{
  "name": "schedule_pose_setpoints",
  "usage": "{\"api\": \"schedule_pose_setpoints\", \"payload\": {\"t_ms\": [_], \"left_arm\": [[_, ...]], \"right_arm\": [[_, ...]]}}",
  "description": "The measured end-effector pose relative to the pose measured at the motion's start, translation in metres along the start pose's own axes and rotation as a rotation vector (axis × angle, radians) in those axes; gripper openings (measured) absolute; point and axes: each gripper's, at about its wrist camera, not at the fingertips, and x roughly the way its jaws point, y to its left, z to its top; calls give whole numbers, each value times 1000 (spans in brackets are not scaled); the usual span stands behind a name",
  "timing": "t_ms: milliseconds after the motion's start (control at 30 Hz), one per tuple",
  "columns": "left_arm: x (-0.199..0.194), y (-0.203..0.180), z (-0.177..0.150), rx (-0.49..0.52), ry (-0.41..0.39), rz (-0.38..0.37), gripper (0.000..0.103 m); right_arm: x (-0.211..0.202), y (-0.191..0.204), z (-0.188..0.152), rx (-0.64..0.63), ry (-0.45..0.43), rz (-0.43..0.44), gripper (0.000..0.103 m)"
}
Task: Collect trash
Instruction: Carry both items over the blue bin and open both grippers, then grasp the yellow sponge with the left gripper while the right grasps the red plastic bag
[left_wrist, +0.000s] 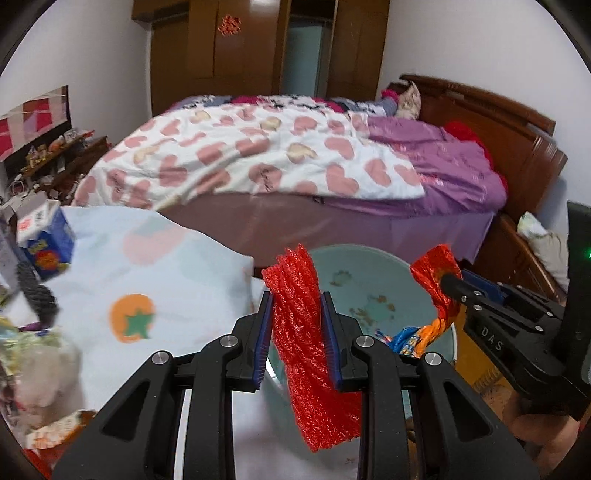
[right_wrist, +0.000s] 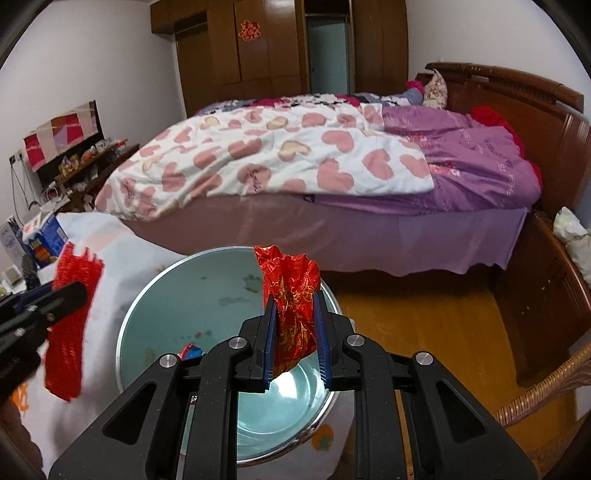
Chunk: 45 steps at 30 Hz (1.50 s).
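A: Red is what both are carrying. The left hand-held gripper (left_wrist: 297, 306) is clamped on a strip of red ribbed plastic netting (left_wrist: 310, 339), which stands up above its blue pads and hangs down below them.

B: And the right one?

A: The right hand-held gripper (right_wrist: 295, 310) is pinched narrow on a crumpled red foil wrapper with gold print (right_wrist: 291, 295). The wrapper sticks up above the pads and bulges out beneath them.

B: Where are they held?

A: Both over or at the rim of a pale green round bin (right_wrist: 207, 291). The foil wrapper is over the bin's opening; the netting is at the bin's left edge, just above the cloth.

B: Anything inside?

A: A blue and orange snack wrapper (left_wrist: 410, 338) lies inside near the wall, and brown specks dot the bottom.

B: What is beside it?

A: A table under a white cloth with orange fruit print (left_wrist: 147, 295), to the bin's left. A blue carton (left_wrist: 48, 243) stands on its far end. A bed with a heart-pattern quilt (right_wrist: 258, 162) lies behind.
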Motion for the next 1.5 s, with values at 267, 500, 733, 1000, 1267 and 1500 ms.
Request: {"api": "schedule_pose_setpoints", "payload": {"t_ms": [267, 500, 733, 1000, 1267, 1500], "left_arm": [[19, 2, -5, -16, 50, 25, 62], [-13, 20, -2, -32, 3, 89, 83], [-52, 42, -4, -44, -51, 155, 92], [-92, 83, -23, -74, -87, 263, 97], [-122, 140, -49, -155, -77, 368, 97], [-159, 202, -91, -226, -65, 513, 97]], "right_arm": [[9, -2, 1, -2, 29, 20, 37], [-13, 9, 9, -2, -29, 24, 63], [-39, 33, 15, -25, -90, 34, 86], [-59, 84, 11, -110, -120, 24, 96], [-63, 142, -1, -127, -111, 163, 96], [-66, 188, -18, -186, -89, 252, 95]]}}
